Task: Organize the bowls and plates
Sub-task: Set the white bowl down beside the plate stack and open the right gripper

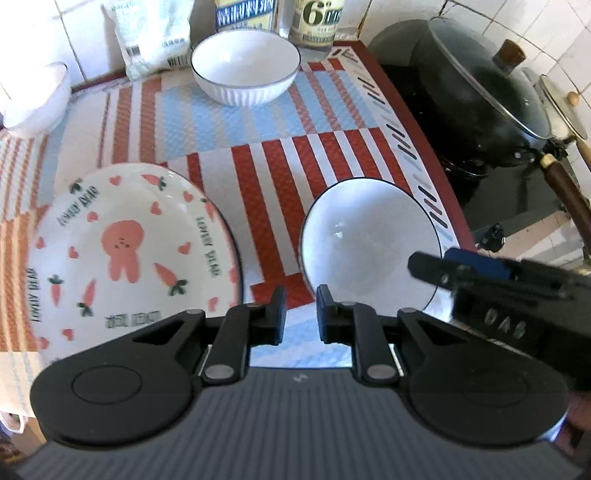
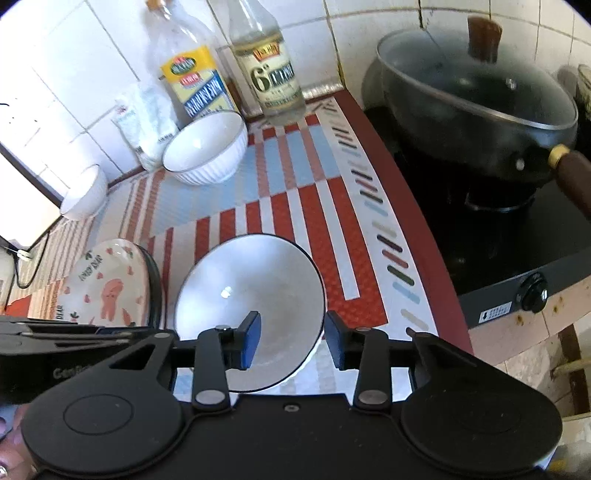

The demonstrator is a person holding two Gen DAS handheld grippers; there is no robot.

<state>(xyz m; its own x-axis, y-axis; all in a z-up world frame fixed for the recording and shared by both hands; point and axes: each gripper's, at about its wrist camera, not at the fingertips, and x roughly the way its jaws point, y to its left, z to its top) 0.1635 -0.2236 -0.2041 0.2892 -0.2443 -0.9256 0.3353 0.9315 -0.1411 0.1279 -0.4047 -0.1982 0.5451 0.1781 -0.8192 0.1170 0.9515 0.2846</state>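
Observation:
A white bowl with a dark rim (image 1: 369, 240) (image 2: 251, 291) sits on the striped mat, near the front right. My right gripper (image 2: 293, 339) is open, its left finger inside the bowl and its right finger outside the rim, straddling the near wall. It shows in the left wrist view (image 1: 436, 267) at the bowl's right edge. A rabbit-and-carrot plate (image 1: 129, 254) (image 2: 107, 288) lies left of the bowl, on a dark-rimmed plate. My left gripper (image 1: 300, 314) is open and empty, hovering between plate and bowl. A ribbed white bowl (image 1: 245, 66) (image 2: 207, 147) stands at the back.
A lidded black wok (image 1: 476, 96) (image 2: 476, 107) sits on a stove to the right, past the mat's red edge. Bottles (image 2: 267, 70) and a white bag (image 1: 151, 33) stand against the tiled wall. Another white bowl (image 1: 33, 96) (image 2: 83, 194) is at the far left.

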